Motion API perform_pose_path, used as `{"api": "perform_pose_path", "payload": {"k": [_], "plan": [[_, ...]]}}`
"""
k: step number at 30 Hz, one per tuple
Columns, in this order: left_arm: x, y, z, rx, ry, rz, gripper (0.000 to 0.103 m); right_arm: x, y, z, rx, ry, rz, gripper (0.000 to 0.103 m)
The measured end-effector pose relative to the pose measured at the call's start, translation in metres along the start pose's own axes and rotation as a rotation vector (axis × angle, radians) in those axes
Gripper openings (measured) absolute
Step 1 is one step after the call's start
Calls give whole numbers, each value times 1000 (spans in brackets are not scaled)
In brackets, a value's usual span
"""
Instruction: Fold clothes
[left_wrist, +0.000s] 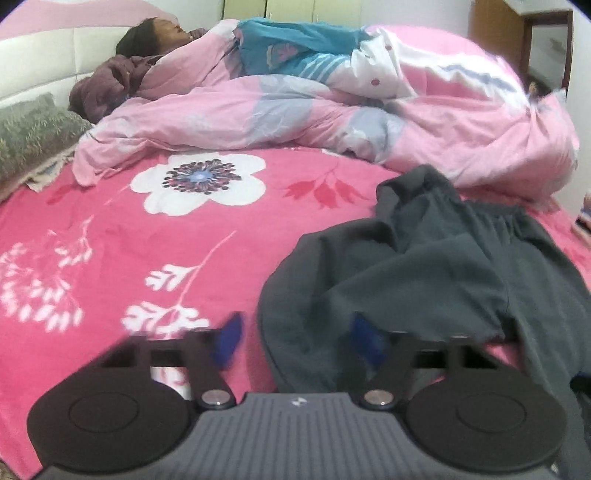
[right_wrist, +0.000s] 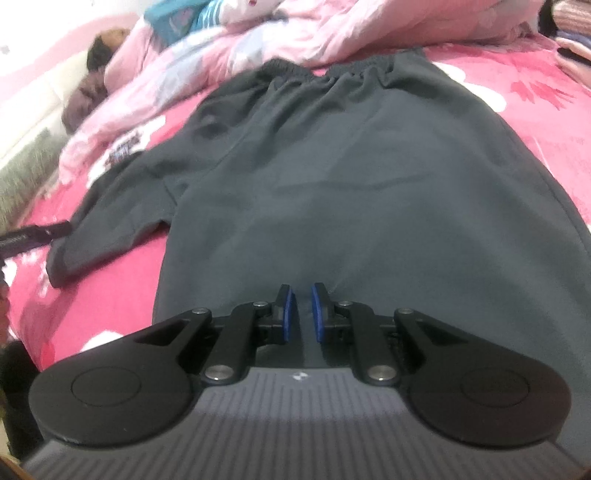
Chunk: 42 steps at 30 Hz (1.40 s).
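Dark grey soft-fabric trousers (right_wrist: 332, 166) spread centre-frame on pink floral bed (left_wrist: 110, 240). Left tool (left_wrist: 295, 341) wide open, empty; right tool (right_wrist: 300, 314) nearly closed, grip unclear. Risk: thin pinch slipping, fabric bunching.

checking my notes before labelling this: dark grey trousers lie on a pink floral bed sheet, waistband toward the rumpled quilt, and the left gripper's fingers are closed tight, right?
Not quite. The left gripper is open: the left wrist view shows its blue fingers spread wide, with a leg of the trousers between them. The rest holds: the trousers lie on the pink floral sheet, waistband toward the quilt.
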<state>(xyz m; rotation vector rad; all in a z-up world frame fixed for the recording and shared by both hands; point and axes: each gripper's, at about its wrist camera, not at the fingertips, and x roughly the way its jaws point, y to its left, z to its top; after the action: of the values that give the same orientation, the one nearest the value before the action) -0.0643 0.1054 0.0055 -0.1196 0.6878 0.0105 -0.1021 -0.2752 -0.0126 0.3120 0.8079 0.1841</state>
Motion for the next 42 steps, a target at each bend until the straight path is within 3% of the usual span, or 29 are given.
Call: {"api": "perform_pose_path", "payload": {"k": [2,6,9,12,15,19,22,25,27,30,33,36,39,42], "plan": [[3,4,-2,-33,11,-19,3,-4,-5,-3,54,-17,12,11],[-13,7,-8,-58,-29,-54,1,-15,-4,-2,56,-38,-3,12],[-43,6,-12,-64,-113,-78,1,-33,2,2,28,-85,-25,13],[-69,-5,-21,-7,-163,-158,1,-53,13,9,17,-128,17,13],[-82,-21,-35,51,-135,-279,1,-66,39,17,-34,-147,90,13],[-83,-42,-58,115,-90,-389,1,-63,85,26,-118,-115,226,14],[-79,-51,-69,155,-39,-445,2,-50,115,32,-163,-81,276,14],[-82,-41,-71,129,-38,-471,15,-36,135,37,-201,-57,281,15],[-90,-20,-66,60,-68,-496,33,-30,140,38,-191,-47,286,17],[-99,19,-55,-83,-114,-545,44,-20,141,36,-145,-21,297,17],[-87,45,-40,-163,-123,-505,43,-11,135,29,-109,11,304,18],[-56,47,-23,-133,-69,-418,43,-4,133,22,-94,30,304,18],[-16,32,-11,-72,42,-419,46,-1,130,18,-74,38,308,18],[9,20,-9,-32,78,-409,46,1,125,15,-70,49,303,18]]}}
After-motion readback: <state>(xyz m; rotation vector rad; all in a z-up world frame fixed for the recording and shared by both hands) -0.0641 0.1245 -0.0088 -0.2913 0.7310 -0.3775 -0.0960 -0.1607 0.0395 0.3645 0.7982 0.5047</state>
